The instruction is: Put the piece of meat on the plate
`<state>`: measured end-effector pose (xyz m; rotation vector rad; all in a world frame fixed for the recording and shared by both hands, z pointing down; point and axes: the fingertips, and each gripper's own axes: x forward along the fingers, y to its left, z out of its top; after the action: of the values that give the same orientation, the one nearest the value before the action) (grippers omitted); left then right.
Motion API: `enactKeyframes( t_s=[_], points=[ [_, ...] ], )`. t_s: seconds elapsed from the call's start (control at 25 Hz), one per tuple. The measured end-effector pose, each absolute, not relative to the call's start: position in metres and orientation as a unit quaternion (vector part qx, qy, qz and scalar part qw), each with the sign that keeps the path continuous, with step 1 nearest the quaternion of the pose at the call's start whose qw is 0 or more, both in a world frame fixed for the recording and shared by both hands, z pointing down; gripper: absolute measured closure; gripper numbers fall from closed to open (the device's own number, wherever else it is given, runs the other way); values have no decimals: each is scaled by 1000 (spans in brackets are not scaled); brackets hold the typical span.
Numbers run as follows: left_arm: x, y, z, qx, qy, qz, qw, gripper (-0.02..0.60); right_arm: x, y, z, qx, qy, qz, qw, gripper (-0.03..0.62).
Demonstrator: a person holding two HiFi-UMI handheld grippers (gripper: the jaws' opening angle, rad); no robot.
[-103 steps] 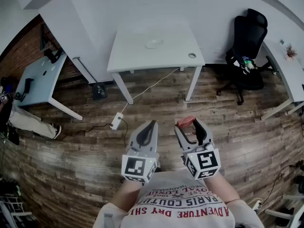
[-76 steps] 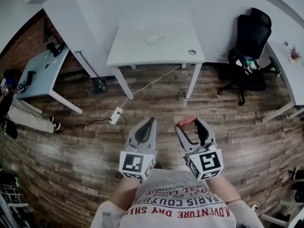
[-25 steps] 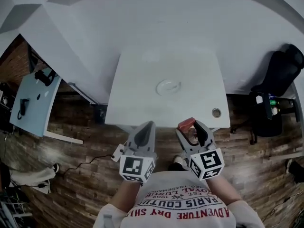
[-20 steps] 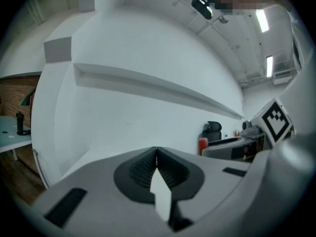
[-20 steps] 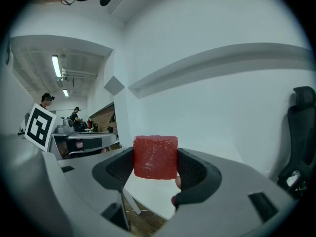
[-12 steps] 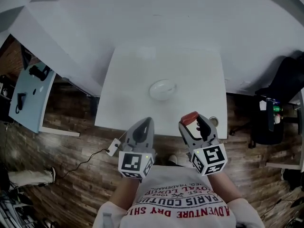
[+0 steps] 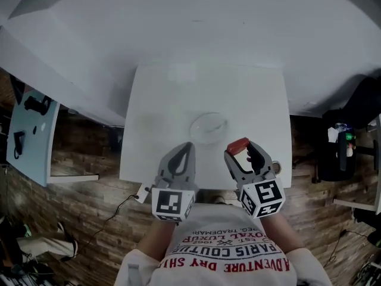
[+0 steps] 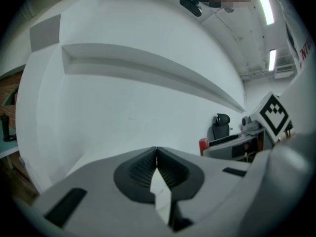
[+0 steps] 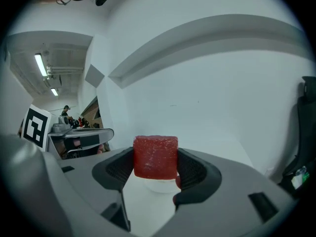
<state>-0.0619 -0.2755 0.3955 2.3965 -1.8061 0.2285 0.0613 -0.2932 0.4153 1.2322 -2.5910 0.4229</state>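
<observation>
A red block of meat point(image 7: 237, 146) point(image 9: 155, 156) sits clamped between the jaws of my right gripper point(image 7: 239, 149) point(image 9: 155, 164), held over the near edge of the white table point(image 7: 161, 100). The pale round plate point(image 7: 208, 127) lies on the table just ahead and left of the meat; in the right gripper view the plate point(image 9: 158, 184) peeks out below the block. My left gripper point(image 7: 186, 152) point(image 8: 156, 158) hovers beside the right one over the table's near edge, its jaws closed with nothing between them.
A round cable hole point(image 7: 276, 169) sits at the table's near right corner. A black office chair point(image 7: 357, 109) stands to the right, a blue-grey desk point(image 7: 27, 136) to the left. A white wall point(image 7: 196, 28) rises behind the table. Wooden floor point(image 7: 83, 219) lies below.
I have walked up to the white table; it and the plate have come closer under the grippers. The right gripper keeps its hold on the meat, the left stays shut.
</observation>
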Motion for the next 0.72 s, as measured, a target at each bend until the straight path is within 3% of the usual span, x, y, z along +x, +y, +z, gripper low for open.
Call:
enactKeyframes(
  t_s=[0.72],
  points=[
    [-121, -350, 500, 811, -541, 125, 187, 575, -4, -378, 570, 414, -819, 247, 310, 315]
  ],
)
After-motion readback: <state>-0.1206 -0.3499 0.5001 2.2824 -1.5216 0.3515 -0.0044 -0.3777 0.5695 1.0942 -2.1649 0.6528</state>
